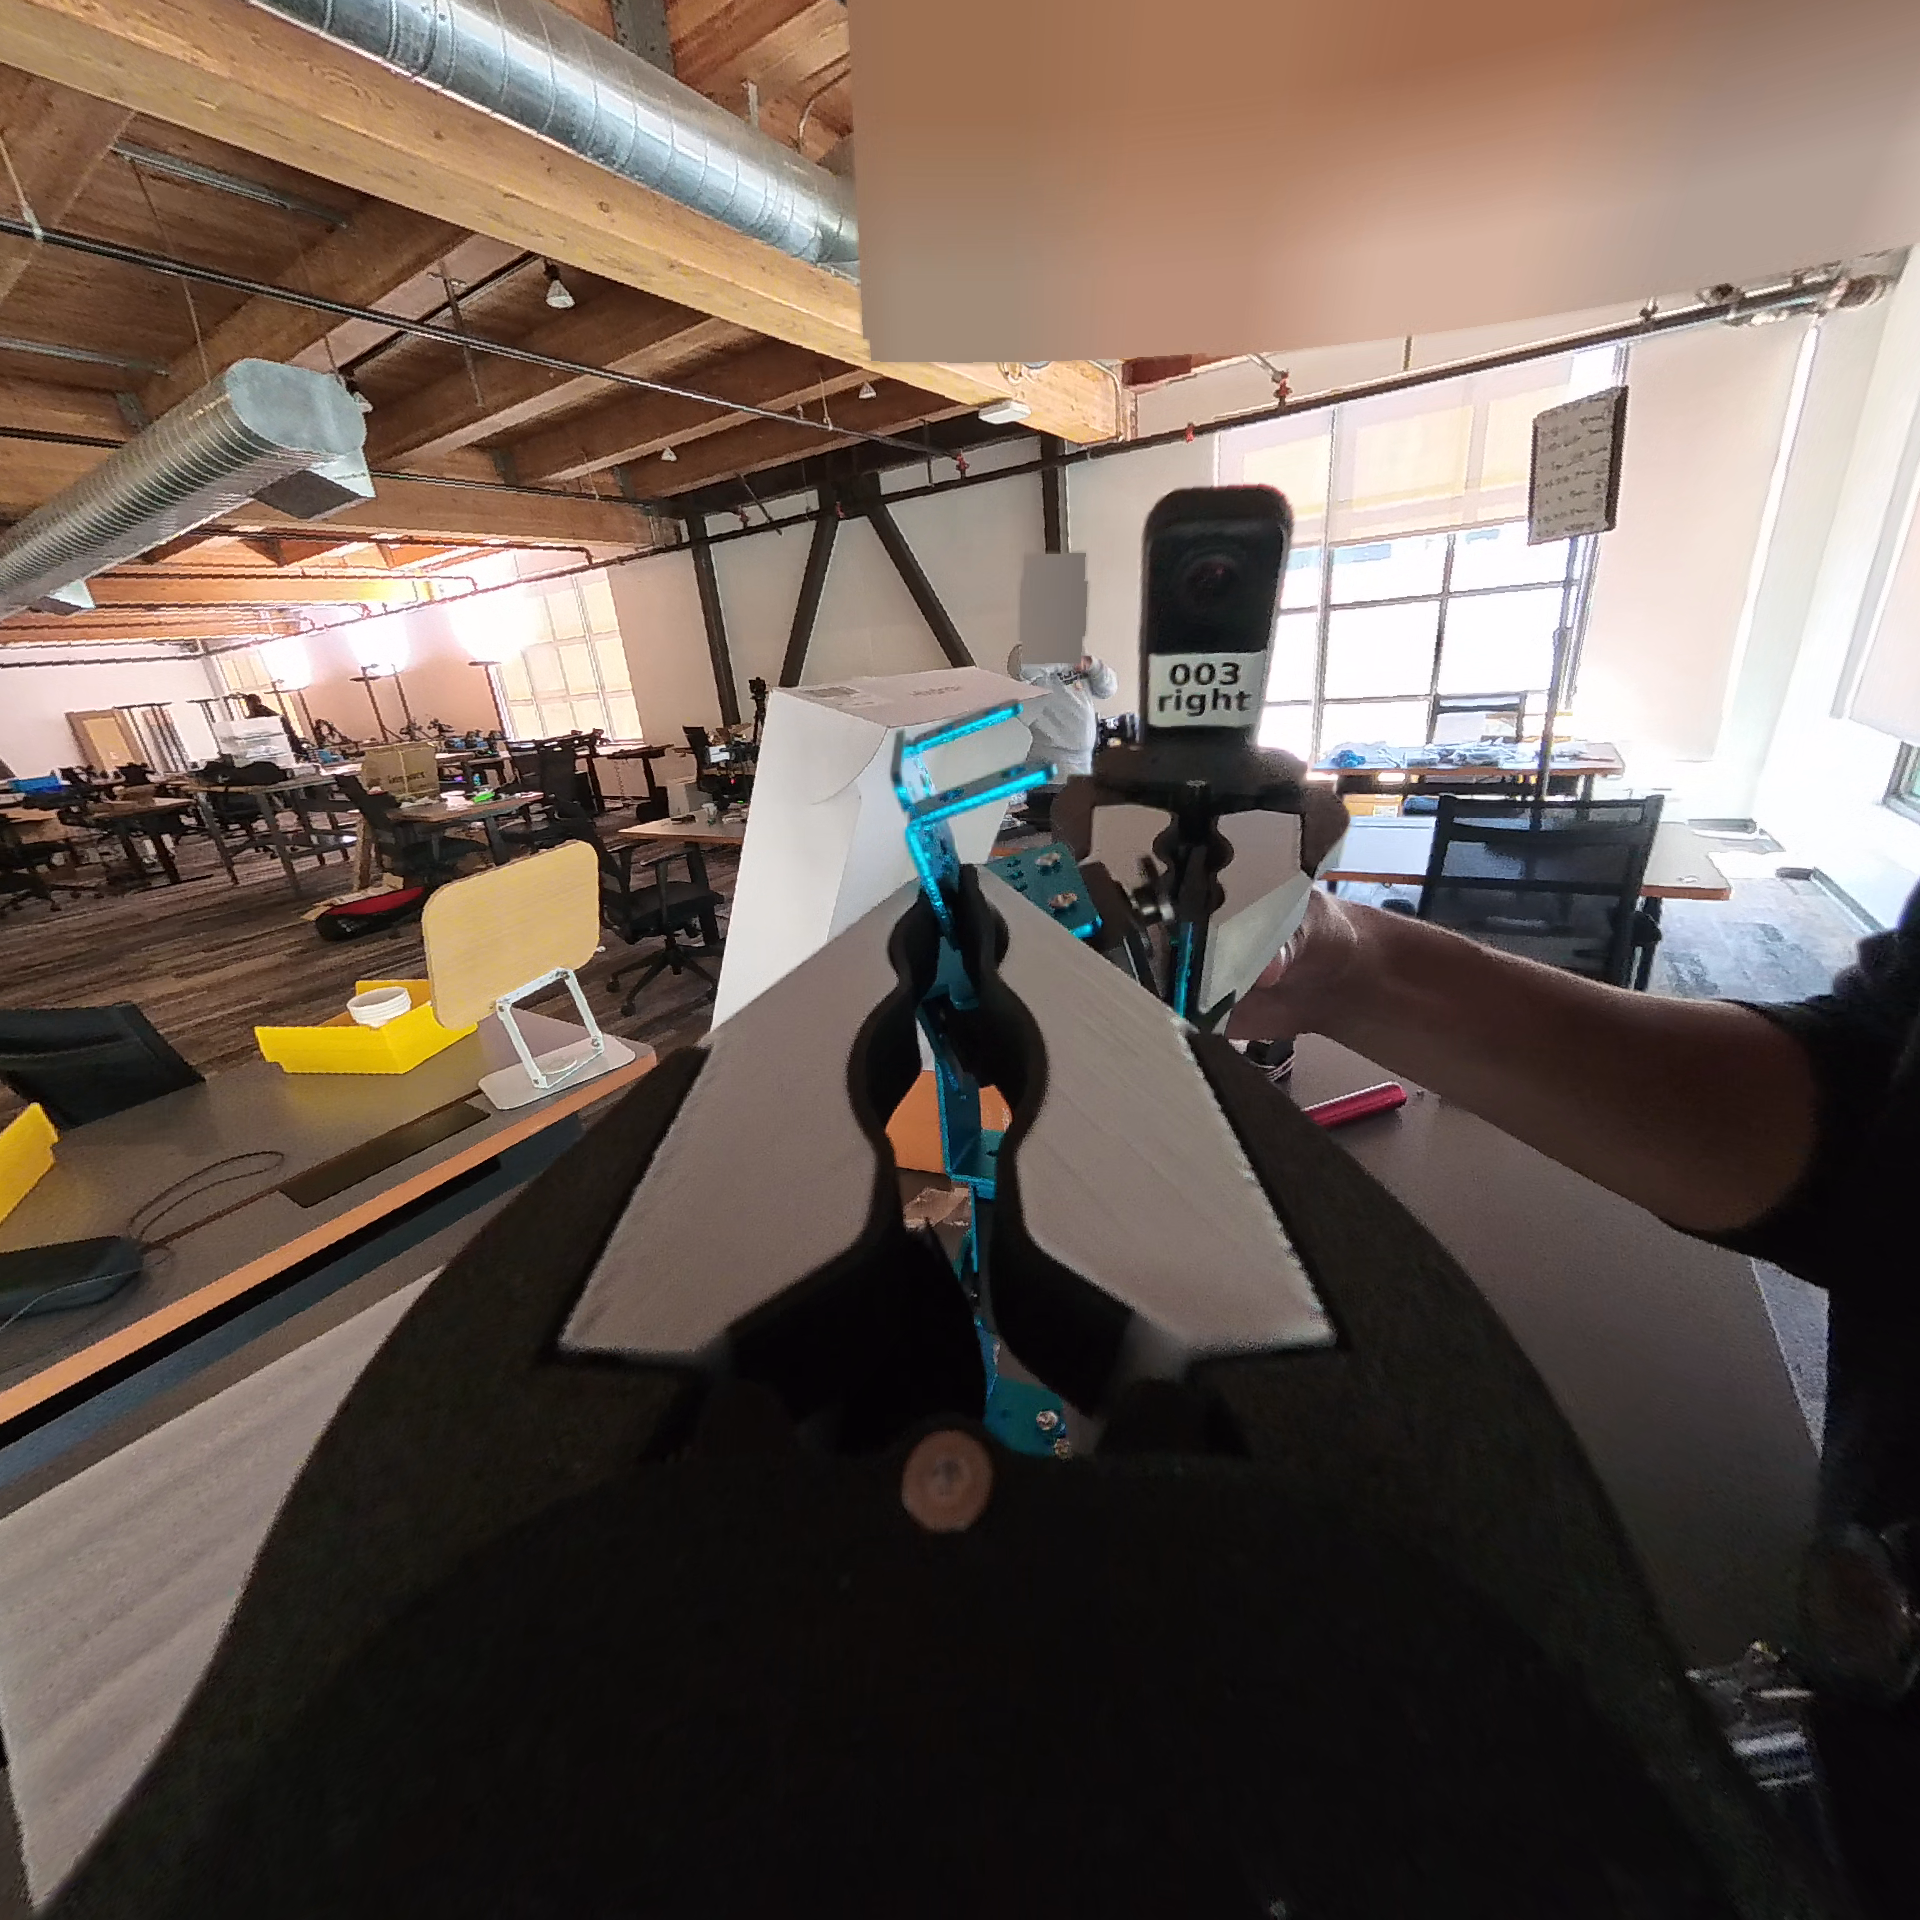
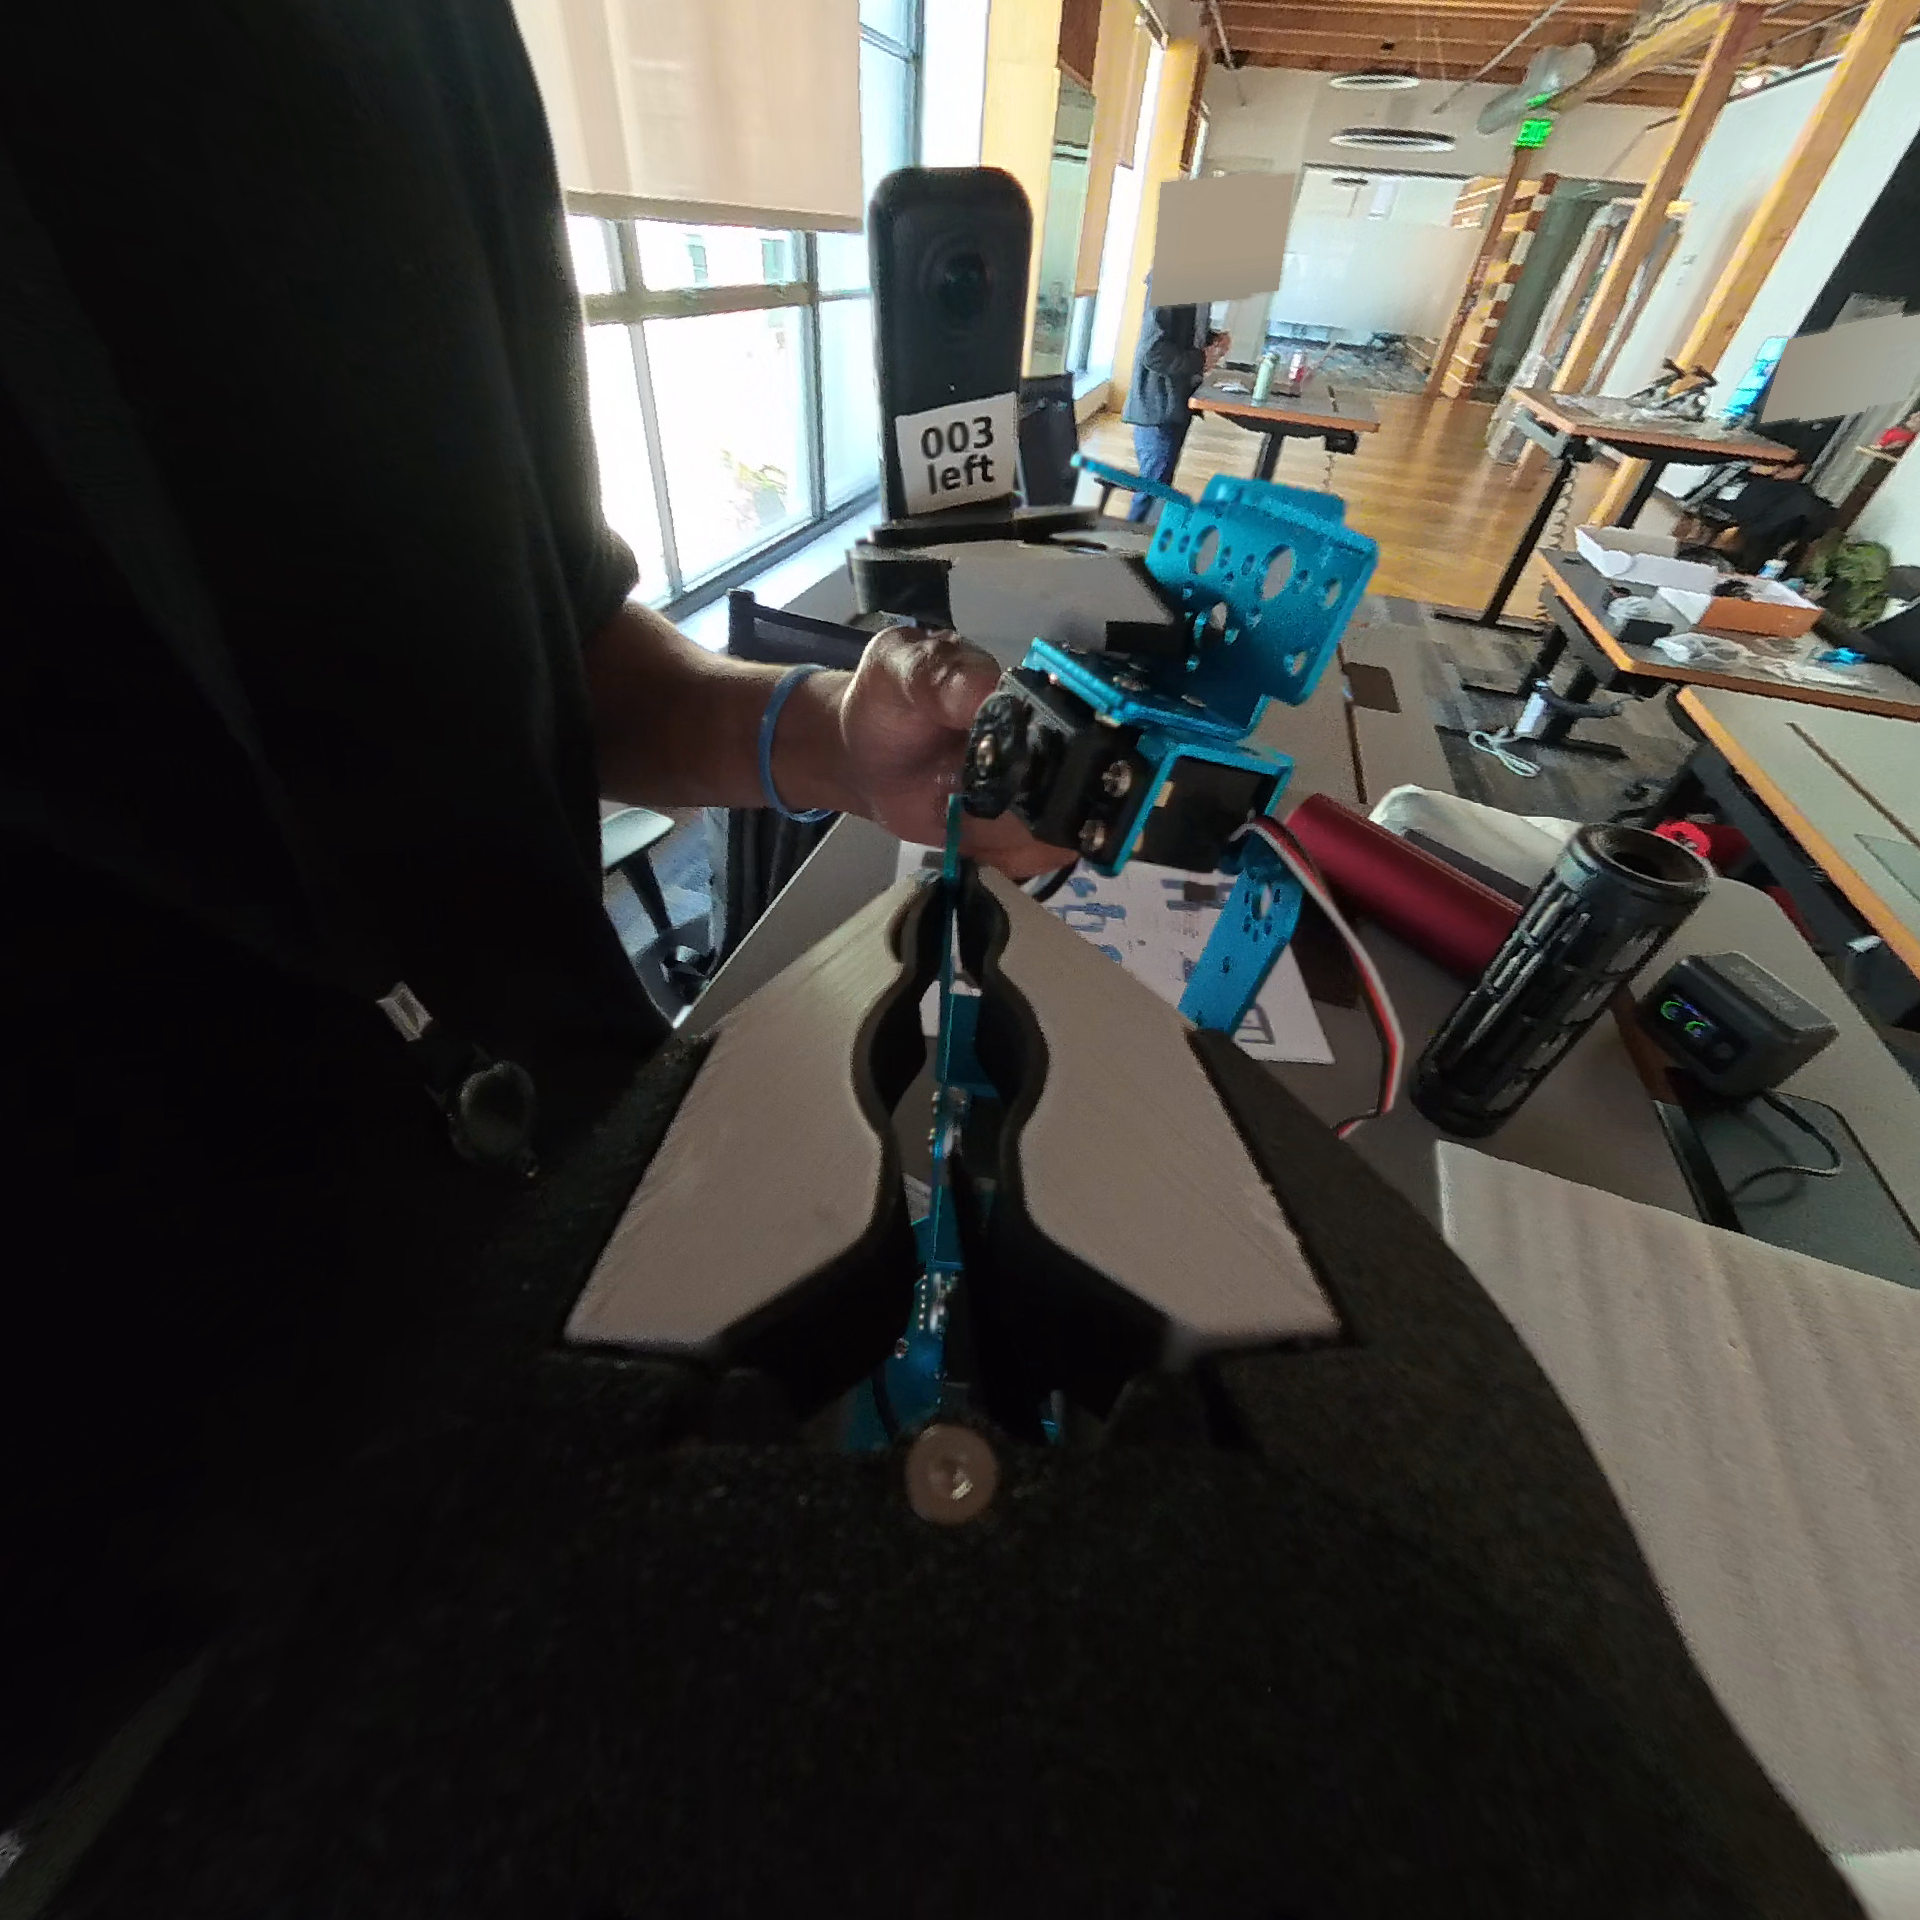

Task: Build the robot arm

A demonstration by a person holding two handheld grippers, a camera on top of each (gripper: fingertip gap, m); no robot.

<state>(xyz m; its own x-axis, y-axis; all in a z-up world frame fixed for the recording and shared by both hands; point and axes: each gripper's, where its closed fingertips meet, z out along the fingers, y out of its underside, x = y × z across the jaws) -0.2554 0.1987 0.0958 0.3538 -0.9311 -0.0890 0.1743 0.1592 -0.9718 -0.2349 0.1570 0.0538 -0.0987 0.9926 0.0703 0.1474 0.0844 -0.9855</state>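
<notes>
A blue metal bracket assembly with a black servo and a trailing wire is held in the air above a grey table. My right gripper is shut on a thin blue plate at one end of it. My left gripper is shut on another blue bracket strip of the same assembly. The right gripper faces me in the left wrist view, with a hand on it. In the right wrist view, a hand shows behind the servo.
On the table lie a red cylinder, a black mesh cylinder, a small device with a green display, a printed sheet and a white corrugated sheet. A white box stands behind. Yellow trays and a stand sit on the left desk. My hands' fingertips stand some 6 cm from each other.
</notes>
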